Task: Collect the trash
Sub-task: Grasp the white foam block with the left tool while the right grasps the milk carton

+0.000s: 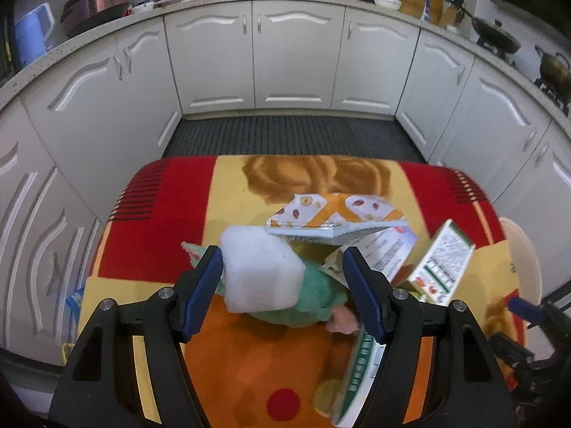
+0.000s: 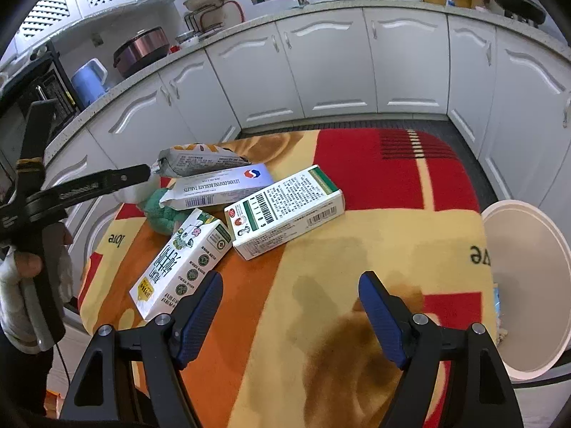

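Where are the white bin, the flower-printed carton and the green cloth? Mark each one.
white bin [image 2: 528, 249], right wrist view, inner wall.
flower-printed carton [image 2: 178, 264], right wrist view, top face.
green cloth [image 1: 314, 296], left wrist view, exposed fold beside the white block.

A white-and-blue carton [image 2: 217, 187] near the table's left side reads "LEVAMLODIPINE BESILATE TABLETS". The patterned blanket [image 2: 357, 249] shows "love" upside down at its left edge. Small print on other boxes is unreadable.

Three cartons [image 2: 285, 210], one snack bag [image 2: 200, 160], one green cloth [image 2: 160, 210], one bin [image 2: 528, 285].
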